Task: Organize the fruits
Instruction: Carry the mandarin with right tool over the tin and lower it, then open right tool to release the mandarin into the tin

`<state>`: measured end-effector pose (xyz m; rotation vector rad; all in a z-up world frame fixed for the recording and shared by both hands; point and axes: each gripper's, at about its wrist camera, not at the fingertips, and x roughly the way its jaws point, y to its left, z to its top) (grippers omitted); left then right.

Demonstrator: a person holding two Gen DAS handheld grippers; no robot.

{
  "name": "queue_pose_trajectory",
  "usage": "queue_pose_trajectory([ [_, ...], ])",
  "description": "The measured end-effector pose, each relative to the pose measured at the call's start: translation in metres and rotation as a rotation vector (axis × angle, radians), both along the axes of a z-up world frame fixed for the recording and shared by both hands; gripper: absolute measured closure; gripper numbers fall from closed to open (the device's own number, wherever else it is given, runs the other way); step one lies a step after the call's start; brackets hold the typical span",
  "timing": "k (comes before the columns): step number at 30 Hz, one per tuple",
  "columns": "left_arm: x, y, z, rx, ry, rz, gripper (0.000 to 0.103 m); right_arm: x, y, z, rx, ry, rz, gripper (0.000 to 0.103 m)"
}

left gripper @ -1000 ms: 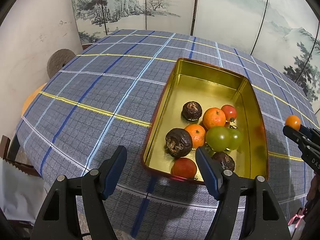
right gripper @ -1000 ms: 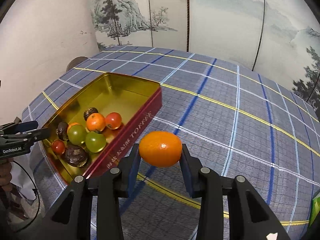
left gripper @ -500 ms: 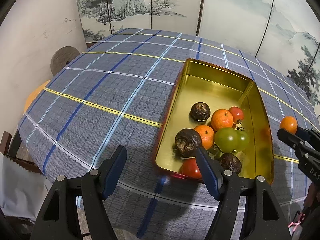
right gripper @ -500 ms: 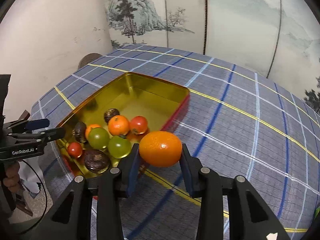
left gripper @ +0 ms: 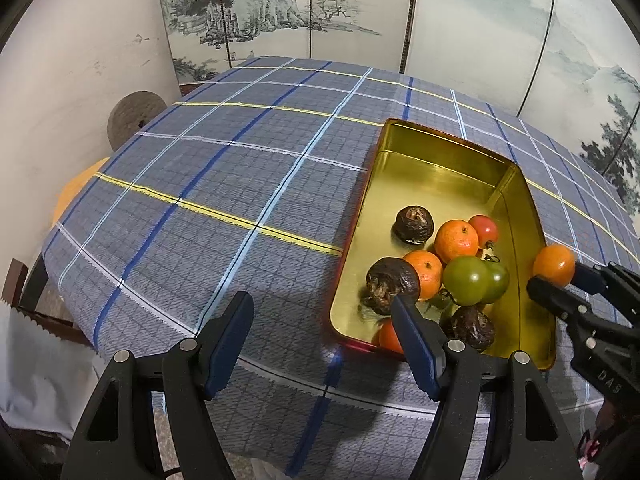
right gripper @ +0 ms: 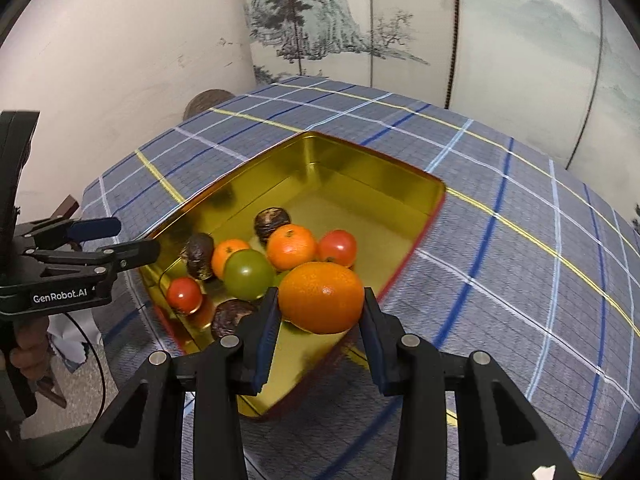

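Eight or so fruits lie in the tin (right gripper: 362,160); right tool (right gripper: 320,322) clamps the mandarin (right gripper: 321,297) above it, unreleased. Left tool (left gripper: 322,340) apart, empty.

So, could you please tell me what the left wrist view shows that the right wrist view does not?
Only the left wrist view shows the open left gripper from behind, holding nothing, an orange thing past the table's left edge, and both green tomatoes clearly.

Only the right wrist view shows the right gripper from behind, shut on the mandarin, and a hand on the left gripper's handle.

Both show the gold tin of fruit, the plaid tablecloth, the painted screen and the round stone disc.
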<state>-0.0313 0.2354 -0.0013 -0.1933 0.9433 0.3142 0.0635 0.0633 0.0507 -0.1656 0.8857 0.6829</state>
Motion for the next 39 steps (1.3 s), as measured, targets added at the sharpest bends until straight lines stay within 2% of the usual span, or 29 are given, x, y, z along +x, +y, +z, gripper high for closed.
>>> queue_pose_trajectory([
  [17,-0.007,0.008,-0.001,0.000,0.001,0.021,0.031,-0.008,0.031,-0.012,-0.031,0.020,0.060,0.067],
  [39,-0.016,0.020,-0.002,-0.011,-0.005,0.038,0.031,0.002,0.041,-0.018,-0.061,-0.004,0.003,0.066],
])
